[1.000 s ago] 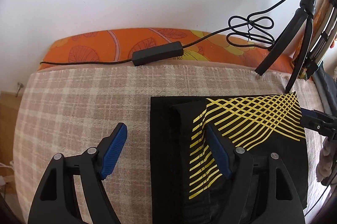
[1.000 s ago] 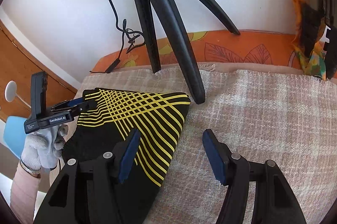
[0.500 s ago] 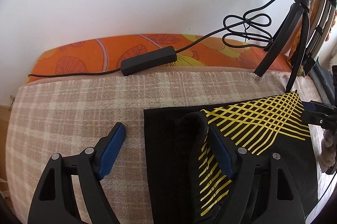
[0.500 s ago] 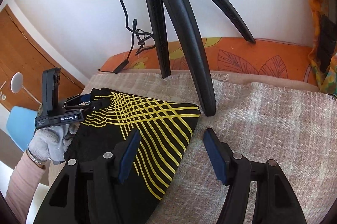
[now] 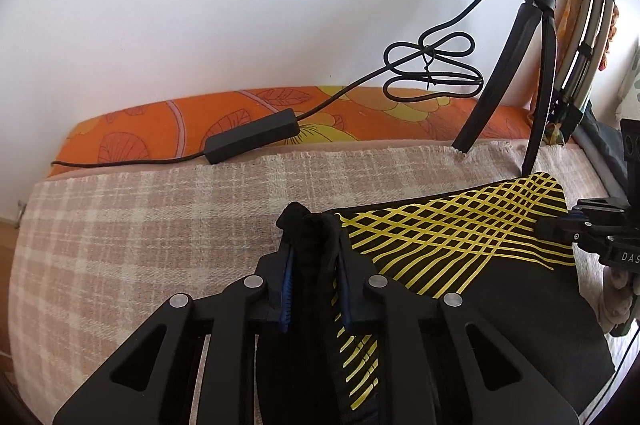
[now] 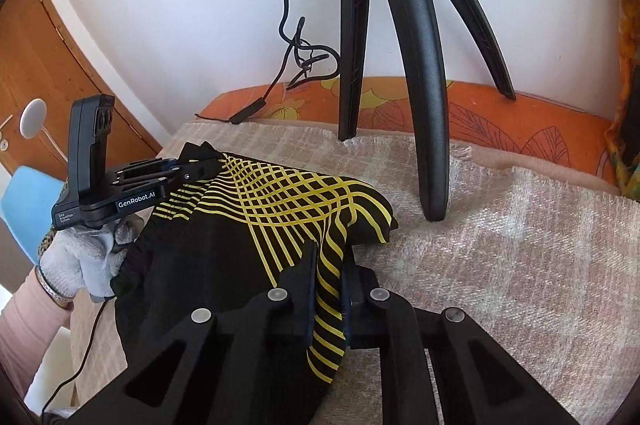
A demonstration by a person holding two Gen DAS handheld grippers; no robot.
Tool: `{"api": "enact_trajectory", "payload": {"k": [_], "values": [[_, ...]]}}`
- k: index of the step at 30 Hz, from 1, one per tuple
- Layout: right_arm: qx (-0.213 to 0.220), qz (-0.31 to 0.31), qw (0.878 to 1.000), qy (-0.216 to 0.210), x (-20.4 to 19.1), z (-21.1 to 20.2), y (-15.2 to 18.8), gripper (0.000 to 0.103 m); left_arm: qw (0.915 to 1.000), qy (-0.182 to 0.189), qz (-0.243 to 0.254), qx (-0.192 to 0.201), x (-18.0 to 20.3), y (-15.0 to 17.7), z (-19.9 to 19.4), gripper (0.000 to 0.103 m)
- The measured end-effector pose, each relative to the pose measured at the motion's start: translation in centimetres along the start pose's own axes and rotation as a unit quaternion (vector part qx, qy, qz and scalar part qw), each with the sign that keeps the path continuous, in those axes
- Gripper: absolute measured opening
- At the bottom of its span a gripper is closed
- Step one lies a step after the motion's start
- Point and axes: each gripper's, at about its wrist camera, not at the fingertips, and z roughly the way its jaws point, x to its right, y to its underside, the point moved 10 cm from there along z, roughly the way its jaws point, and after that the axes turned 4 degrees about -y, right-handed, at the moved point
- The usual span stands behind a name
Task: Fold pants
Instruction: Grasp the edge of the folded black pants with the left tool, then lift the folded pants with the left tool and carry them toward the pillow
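The black pants (image 5: 460, 265) with a yellow crossed-line print lie partly folded on the plaid blanket (image 5: 140, 225). My left gripper (image 5: 314, 265) is shut on a bunched black edge of the pants and lifts it slightly. My right gripper (image 6: 330, 273) is shut on the printed edge of the pants (image 6: 280, 209) at their right side, also raised. The right gripper shows at the right edge of the left wrist view (image 5: 560, 229). The left gripper shows in the right wrist view (image 6: 196, 169), held by a gloved hand.
A black tripod (image 6: 424, 85) stands on the blanket just behind the pants. Its cable and black inline box (image 5: 252, 141) lie on the orange floral sheet (image 5: 160, 129) by the white wall. A wooden door (image 6: 36, 73) and a blue chair (image 6: 24, 205) are at left.
Both grippers went from open to shut on the pants' edges. The fabric is bunched and lifted between them. Both views have tilted upward slightly.
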Motion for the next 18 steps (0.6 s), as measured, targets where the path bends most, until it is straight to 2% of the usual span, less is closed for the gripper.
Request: {"api": "enact_trajectory", "payload": {"k": [5, 9, 11, 12, 14, 18], "values": [[0.024, 0.001, 1.0, -0.002, -0.9, -1.6, -0.4, 0.007, 0.9995, -0.008, -0.01, 0.03, 0.7, -0.2, -1.9, 0.014], [0.044, -0.021, 0.999, -0.003, -2.9, -3.7, -0.7, 0.007, 0.9977, -0.021, 0.009, 0.064, 0.9, 0.1, -5.1, 0.014], [0.055, -0.031, 0.998, -0.001, -4.0, -5.0, -0.7, 0.006, 0.9968, -0.018, 0.003, 0.078, 1.0, 0.0, -6.9, 0.014], [0.062, -0.037, 0.997, -0.001, -4.6, -5.8, -0.8, 0.006, 0.996, -0.017, 0.001, 0.088, 0.5, -0.9, -7.1, 0.013], [0.076, -0.045, 0.996, 0.0, -5.6, -7.5, -0.9, 0.006, 0.9943, -0.018, 0.0, 0.105, 2.2, -2.9, -8.8, 0.013], [0.103, -0.063, 0.993, 0.008, -7.6, -11.1, -1.1, 0.006, 0.991, -0.003, -0.006, 0.133, 3.3, -3.4, -12.6, 0.013]]}}
